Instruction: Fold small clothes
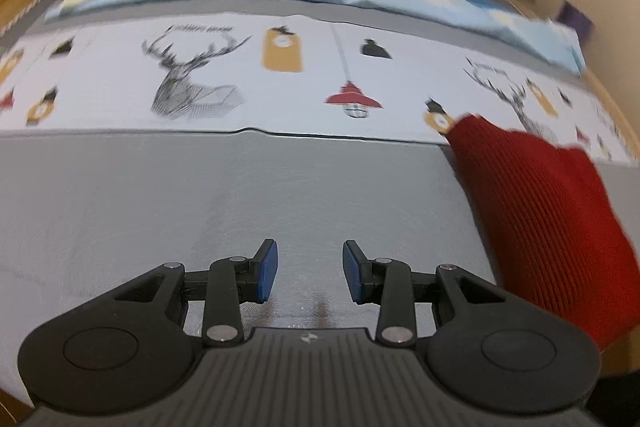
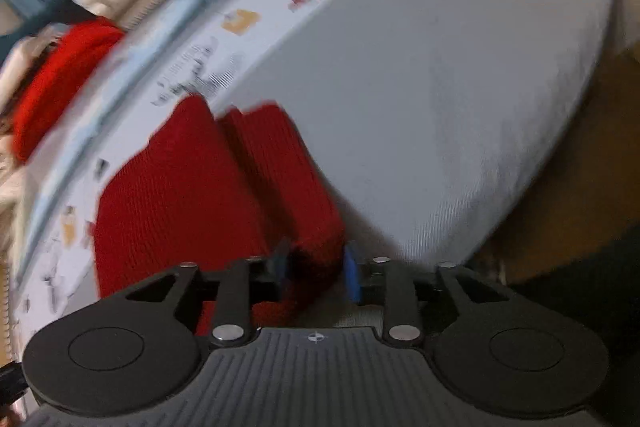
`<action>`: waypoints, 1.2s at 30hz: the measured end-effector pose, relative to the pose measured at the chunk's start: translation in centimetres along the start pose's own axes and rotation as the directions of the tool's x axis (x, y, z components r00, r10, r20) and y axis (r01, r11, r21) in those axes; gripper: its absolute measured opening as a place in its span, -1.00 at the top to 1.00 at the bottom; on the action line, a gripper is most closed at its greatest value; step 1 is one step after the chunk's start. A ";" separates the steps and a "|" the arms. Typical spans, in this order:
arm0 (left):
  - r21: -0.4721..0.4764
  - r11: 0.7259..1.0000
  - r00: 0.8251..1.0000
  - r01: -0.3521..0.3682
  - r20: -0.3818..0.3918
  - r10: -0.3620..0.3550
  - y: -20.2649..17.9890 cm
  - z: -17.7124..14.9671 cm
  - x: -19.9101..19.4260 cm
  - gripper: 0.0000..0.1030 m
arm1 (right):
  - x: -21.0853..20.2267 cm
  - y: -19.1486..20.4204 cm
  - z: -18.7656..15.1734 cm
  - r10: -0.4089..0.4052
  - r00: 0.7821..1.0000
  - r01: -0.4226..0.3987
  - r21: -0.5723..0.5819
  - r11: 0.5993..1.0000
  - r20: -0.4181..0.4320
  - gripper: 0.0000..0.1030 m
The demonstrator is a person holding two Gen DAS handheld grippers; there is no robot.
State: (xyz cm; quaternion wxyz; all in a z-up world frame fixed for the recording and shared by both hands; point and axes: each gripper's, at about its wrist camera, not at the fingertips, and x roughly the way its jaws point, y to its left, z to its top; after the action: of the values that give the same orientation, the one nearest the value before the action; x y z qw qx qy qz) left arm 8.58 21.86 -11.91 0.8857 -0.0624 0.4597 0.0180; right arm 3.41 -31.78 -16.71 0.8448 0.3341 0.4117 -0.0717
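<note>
The left claw (image 1: 310,271) hangs parted and empty, while the right claw (image 2: 316,273) straddles red knit.

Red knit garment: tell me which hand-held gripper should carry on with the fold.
Right. The right hand-held gripper already has an edge of the red knit garment between its fingers. The left hand-held gripper is open over bare grey sheet, beside the garment.

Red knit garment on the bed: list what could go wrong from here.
1. The red knit garment lies near the bed edge; a tug could drag it off.
2. A thick fold sits between the right gripper fingers; it may slip out.
3. The left gripper holds nothing, so the cloth may bunch.
</note>
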 end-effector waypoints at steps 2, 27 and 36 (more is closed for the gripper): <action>0.057 0.998 1.000 -0.016 0.008 0.015 -1.1 -0.4 0.2 0.23 | -1.2 0.5 1.9 0.042 0.997 -0.036 -0.094 0.995 0.060 0.34; -0.076 0.997 0.996 0.007 0.091 0.000 -7.7 -8.1 -7.3 0.23 | 13.4 7.3 9.9 0.257 0.908 -0.314 -0.130 0.941 -0.331 -0.13; 0.000 0.997 0.991 0.078 0.110 -0.077 -12.8 -8.3 -9.0 0.15 | 12.5 7.3 9.7 0.258 0.903 -0.333 -0.181 0.925 -0.343 -0.13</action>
State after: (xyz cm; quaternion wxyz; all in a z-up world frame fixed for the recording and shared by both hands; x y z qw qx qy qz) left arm -2.22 8.34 -8.13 0.9096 -0.0811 0.4072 -0.0120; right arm 20.65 -30.32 -18.07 0.8034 0.2975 0.4900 0.1612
